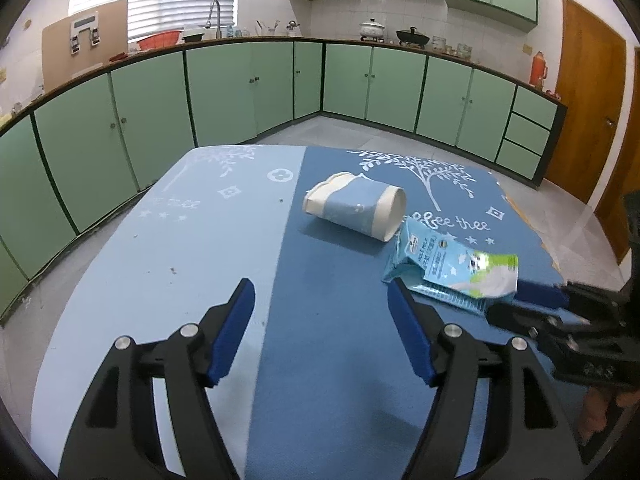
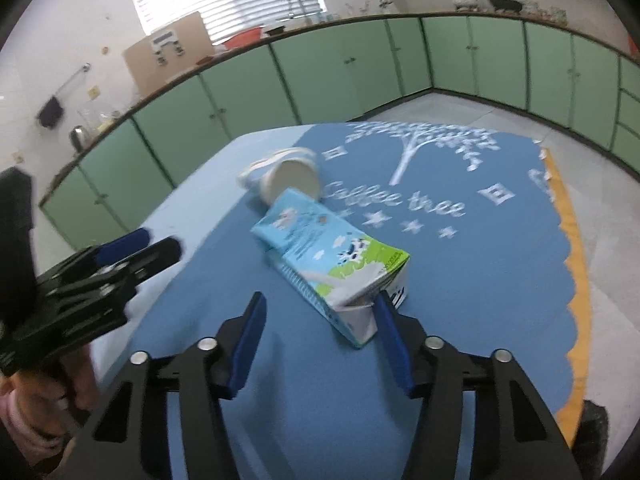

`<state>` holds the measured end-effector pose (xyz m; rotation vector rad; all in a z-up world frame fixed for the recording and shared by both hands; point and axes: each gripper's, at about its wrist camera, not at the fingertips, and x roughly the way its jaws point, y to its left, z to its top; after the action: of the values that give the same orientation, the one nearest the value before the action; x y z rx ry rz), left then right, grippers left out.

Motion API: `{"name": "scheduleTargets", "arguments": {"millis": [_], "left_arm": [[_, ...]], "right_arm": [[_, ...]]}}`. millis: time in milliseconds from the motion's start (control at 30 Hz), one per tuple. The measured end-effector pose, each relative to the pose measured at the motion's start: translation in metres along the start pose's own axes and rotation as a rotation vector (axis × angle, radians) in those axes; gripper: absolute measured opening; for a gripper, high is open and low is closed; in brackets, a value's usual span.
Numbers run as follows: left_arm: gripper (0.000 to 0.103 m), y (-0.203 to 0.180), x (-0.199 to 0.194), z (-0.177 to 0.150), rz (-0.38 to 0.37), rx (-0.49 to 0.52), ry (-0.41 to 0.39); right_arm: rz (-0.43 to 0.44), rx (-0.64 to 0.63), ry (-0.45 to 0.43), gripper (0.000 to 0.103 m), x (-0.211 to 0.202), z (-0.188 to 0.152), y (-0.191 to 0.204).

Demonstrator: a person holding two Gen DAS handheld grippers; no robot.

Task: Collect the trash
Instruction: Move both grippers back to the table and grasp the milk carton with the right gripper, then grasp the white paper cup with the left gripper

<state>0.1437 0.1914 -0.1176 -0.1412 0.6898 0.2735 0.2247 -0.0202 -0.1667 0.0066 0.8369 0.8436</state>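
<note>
A crushed blue and green milk carton (image 2: 332, 256) lies on the blue table mat (image 2: 460, 280); it also shows in the left wrist view (image 1: 452, 268). A crumpled blue and white paper cup (image 1: 354, 206) lies on its side just behind it, and shows in the right wrist view (image 2: 286, 174). My right gripper (image 2: 320, 316) is open, its right finger touching the carton's near end. My left gripper (image 1: 320, 300) is open and empty above the mat, left of the carton.
The mat covers a table (image 1: 100, 320) in a kitchen. Green cabinets (image 1: 240, 84) line the walls beyond a strip of grey floor (image 1: 360, 132). A wooden door (image 1: 588, 100) stands at the right. The mat's scalloped orange edge (image 2: 576, 280) runs along the right.
</note>
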Motion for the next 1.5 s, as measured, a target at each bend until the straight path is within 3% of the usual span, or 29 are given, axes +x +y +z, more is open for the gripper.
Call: {"name": "scheduleTargets", "arguments": {"millis": [67,167,300,467,500,633,867,1133,1300,1500], "left_arm": [[0.068,0.004,-0.001,-0.001,0.007,-0.01,-0.001],[0.068,0.012,-0.002,-0.001,0.014,-0.028,0.002],[0.068,0.014,-0.002,-0.003,0.011,-0.039,0.006],[0.068,0.01,-0.001,-0.003,0.0,-0.038,0.005],[0.068,0.01,-0.002,-0.002,0.0,-0.035,0.004],[0.069,0.01,-0.001,-0.002,0.002,-0.036,0.005],[0.07,0.005,-0.001,0.001,-0.007,-0.044,0.001],[0.073,-0.028,0.011,0.017,-0.052,-0.034,-0.014],[0.077,-0.051,0.03,0.038,-0.042,-0.054,-0.026],[0.079,-0.068,0.061,0.055,0.025,-0.041,-0.011]], "right_arm": [[0.029,-0.01,0.013,0.051,-0.001,-0.002,0.005],[-0.037,-0.047,0.004,0.052,-0.006,0.0,0.011],[-0.142,-0.099,-0.006,0.069,-0.006,0.003,0.011],[-0.135,-0.111,0.008,0.069,0.008,0.009,0.006],[-0.126,-0.122,0.02,0.068,0.014,0.01,0.008],[-0.09,-0.134,0.04,0.048,0.021,0.011,0.009],[-0.088,-0.115,0.005,0.048,-0.001,0.001,0.007],[-0.218,0.043,-0.099,0.048,-0.047,-0.003,-0.029],[-0.267,0.058,-0.118,0.047,-0.045,0.013,-0.041],[-0.275,0.085,-0.126,0.047,-0.032,0.024,-0.048]]}}
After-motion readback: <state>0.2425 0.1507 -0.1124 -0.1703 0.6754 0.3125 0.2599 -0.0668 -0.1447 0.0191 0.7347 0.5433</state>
